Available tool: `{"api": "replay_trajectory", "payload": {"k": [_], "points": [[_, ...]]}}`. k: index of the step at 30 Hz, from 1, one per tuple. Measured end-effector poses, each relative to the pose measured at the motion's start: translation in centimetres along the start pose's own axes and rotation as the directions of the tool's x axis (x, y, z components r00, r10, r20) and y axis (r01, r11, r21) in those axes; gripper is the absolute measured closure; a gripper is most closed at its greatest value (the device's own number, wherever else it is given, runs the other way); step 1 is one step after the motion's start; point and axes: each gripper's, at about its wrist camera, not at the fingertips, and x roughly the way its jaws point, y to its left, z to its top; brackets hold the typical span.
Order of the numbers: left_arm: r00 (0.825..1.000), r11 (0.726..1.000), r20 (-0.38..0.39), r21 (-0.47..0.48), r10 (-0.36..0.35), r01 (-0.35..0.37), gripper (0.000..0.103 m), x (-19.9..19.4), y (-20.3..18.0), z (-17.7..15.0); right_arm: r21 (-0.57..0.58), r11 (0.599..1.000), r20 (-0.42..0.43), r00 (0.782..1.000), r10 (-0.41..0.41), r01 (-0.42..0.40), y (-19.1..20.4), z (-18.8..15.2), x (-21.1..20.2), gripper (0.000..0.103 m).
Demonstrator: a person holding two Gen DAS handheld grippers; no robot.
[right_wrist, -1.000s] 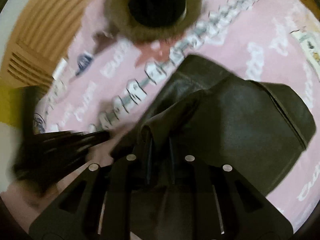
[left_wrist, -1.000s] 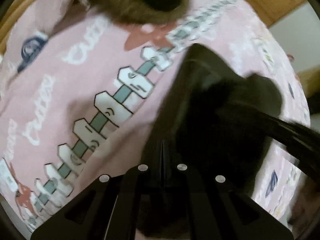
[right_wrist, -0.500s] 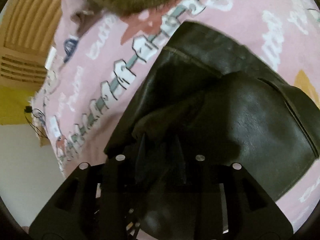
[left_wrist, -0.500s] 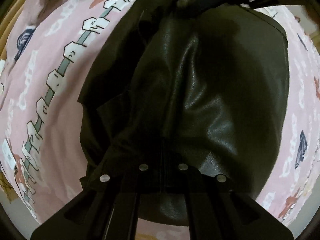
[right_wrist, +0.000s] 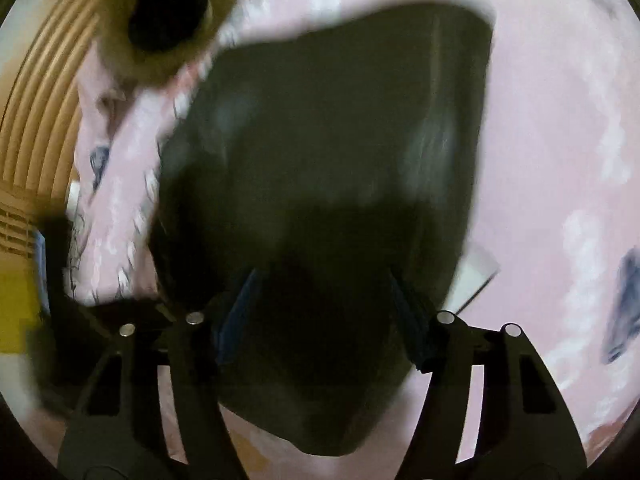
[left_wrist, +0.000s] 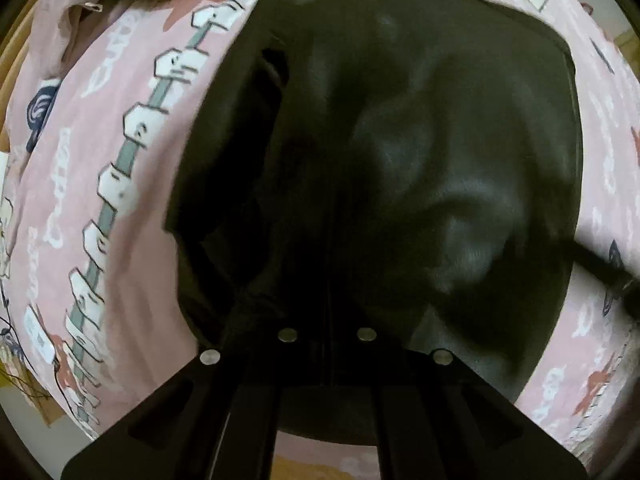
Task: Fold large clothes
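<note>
A black leather garment (left_wrist: 420,152) lies folded on the pink printed bedsheet (left_wrist: 120,208) and fills the middle of both views. My left gripper (left_wrist: 327,240) points straight down onto it, its jaws shut with dark leather bunched at the tips. In the blurred right wrist view, my right gripper (right_wrist: 324,280) hangs over the garment (right_wrist: 320,140). Its jaws are opening wide, and the blue pads (right_wrist: 240,304) stand apart with the leather beneath them but not pinched. The leather's near edge is hidden behind the gripper bodies.
A brown fur-trimmed piece with a dark centre (right_wrist: 168,12) lies on the sheet beyond the garment. A slatted wooden headboard (right_wrist: 36,100) is at the left, with something yellow (right_wrist: 16,312) below it. A white slip (right_wrist: 478,276) peeks out beside the garment's right edge.
The right gripper has let go of the leather fold it pinched and spread its jaws while swinging sideways. The left gripper stayed shut and came over the garment, which now lies flatter.
</note>
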Motion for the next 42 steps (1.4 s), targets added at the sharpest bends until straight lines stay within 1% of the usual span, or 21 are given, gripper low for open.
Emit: {"api": "replay_trajectory", "payload": {"k": [3,7,10,13,15,17,18,19,21,23,24,26,28,29,30,31,35,36,37,39,42], "points": [[0.999,0.999,0.002,0.036,0.032,-0.032,0.101,-0.1,0.4,2.7,-0.05,0.997,0.047,0.997,-0.053,0.056,0.8,-0.9,2.8,0.039],[0.994,0.991,-0.013,0.07,0.111,-0.11,0.101,0.3,0.6,5.4,0.078,0.994,0.094,0.993,0.069,-0.077,-0.8,-0.3,2.4,0.038],[0.982,0.979,0.022,0.085,0.185,-0.186,0.097,-0.9,0.8,6.6,0.153,0.966,0.175,0.968,0.181,-0.209,-2.9,-0.5,-0.1,0.037],[0.975,0.971,0.041,0.089,0.217,-0.22,0.098,-2.5,2.0,6.9,0.199,0.948,0.267,0.944,0.191,-0.248,-5.3,-1.1,-3.0,0.035],[0.979,0.975,0.054,0.094,0.195,-0.199,0.096,-3.6,3.1,7.1,0.221,0.941,0.328,0.928,0.176,-0.257,-6.8,-1.4,-4.5,0.023],[0.971,0.967,0.08,0.11,0.223,-0.231,0.075,-4.2,4.4,8.0,0.246,0.932,0.379,0.911,0.161,-0.267,-8.9,-1.4,-5.4,0.016],[0.969,0.964,0.088,0.11,0.233,-0.242,0.042,-4.3,5.8,8.8,0.255,0.925,0.387,0.906,0.169,-0.282,-9.9,-1.2,-5.4,0.015],[0.973,0.969,0.083,0.111,0.215,-0.223,0.032,-3.9,6.9,9.7,0.264,0.919,0.384,0.906,0.177,-0.291,-10.4,-1.1,-5.1,0.015],[0.996,0.991,0.021,0.108,0.084,-0.085,0.033,-2.5,9.3,11.7,0.282,0.896,0.358,0.904,0.234,-0.344,-12.3,-0.8,-3.7,0.015],[0.994,0.992,-0.071,0.091,-0.084,0.09,0.032,0.0,11.2,13.3,0.297,0.865,0.337,0.892,0.3,-0.404,-14.0,-0.6,-2.4,0.015],[0.98,0.983,-0.117,0.072,-0.159,0.168,0.032,1.3,11.9,13.8,0.313,0.847,0.329,0.885,0.328,-0.43,-14.7,-1.0,-1.7,0.015],[0.939,0.953,-0.188,0.029,-0.29,0.3,0.031,3.4,13.0,14.4,0.338,0.813,0.307,0.872,0.381,-0.475,-15.5,-1.1,-0.3,0.015],[0.863,0.89,-0.232,-0.026,-0.449,0.455,0.029,4.5,13.8,14.4,0.347,0.781,0.305,0.849,0.431,-0.52,-16.0,-1.3,0.4,0.015],[0.832,0.861,-0.239,-0.041,-0.501,0.507,0.027,4.7,13.9,14.4,0.349,0.749,0.314,0.823,0.473,-0.564,-16.2,-1.3,0.8,0.015],[0.805,0.836,-0.246,-0.047,-0.54,0.546,0.021,4.9,13.9,14.3,0.349,0.727,0.321,0.805,0.499,-0.591,-16.6,-1.7,0.8,0.015],[0.788,0.819,-0.243,-0.051,-0.566,0.572,0.02,4.9,13.9,14.2,0.356,0.693,0.338,0.777,0.531,-0.628,-16.7,-1.7,1.1,0.015],[0.688,0.721,-0.224,-0.146,-0.691,0.677,0.015,6.4,14.7,14.0,0.372,0.597,0.385,0.704,0.597,-0.711,-17.0,-1.8,2.1,0.015],[0.656,0.69,-0.215,-0.178,-0.723,0.702,0.015,6.9,14.8,13.9,0.373,0.586,0.393,0.694,0.603,-0.72,-17.1,-1.8,2.2,0.015],[0.636,0.668,-0.208,-0.19,-0.744,0.719,0.015,7.1,14.9,13.9,0.374,0.566,0.405,0.678,0.613,-0.735,-17.3,-1.9,2.5,0.015],[0.616,0.644,-0.189,-0.175,-0.764,0.745,0.014,6.4,14.2,13.4,0.379,0.536,0.418,0.657,0.628,-0.754,-17.8,-2.0,2.7,0.015],[0.615,0.637,-0.175,-0.133,-0.769,0.759,0.014,4.9,13.9,12.7,0.363,0.532,0.407,0.644,0.648,-0.765,-17.9,-1.9,2.5,0.015]]}}
